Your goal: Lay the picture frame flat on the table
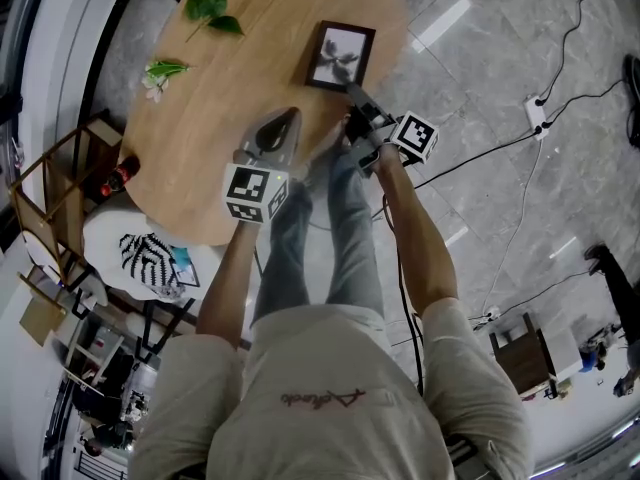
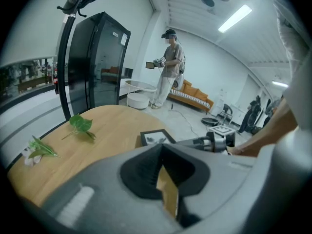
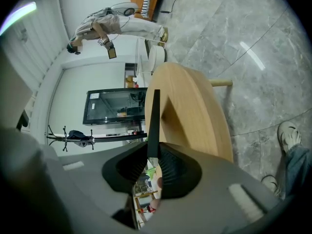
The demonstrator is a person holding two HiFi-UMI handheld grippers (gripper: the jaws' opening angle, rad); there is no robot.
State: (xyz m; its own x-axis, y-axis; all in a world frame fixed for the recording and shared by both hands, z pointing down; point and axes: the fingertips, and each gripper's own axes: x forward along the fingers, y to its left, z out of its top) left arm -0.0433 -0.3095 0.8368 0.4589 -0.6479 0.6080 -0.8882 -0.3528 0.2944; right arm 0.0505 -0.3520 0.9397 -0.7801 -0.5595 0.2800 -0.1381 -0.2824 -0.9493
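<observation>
Oval wooden table (image 1: 230, 78) — leafy sprig (image 1: 210, 10), flowering sprig (image 1: 162, 71), dark picture frame (image 1: 341, 56) on top

The picture frame (image 1: 341, 56) is a small rectangle with a thick, dark, near-black border, a pale mat and a greyish print of leaves or flowers. It sits on the far right part of the oval wooden desk (image 1: 250, 78), close to the edge, with its face turned upward and its sides skewed to the desk's outline. It lies low against the wood. I cannot tell whether the whole back rests flat. The right claw (image 1: 352, 96) is clamped on the frame's near edge at the corner. Seen along that claw, the frame is a thin black strip, edge-on between the pads.
</observation>
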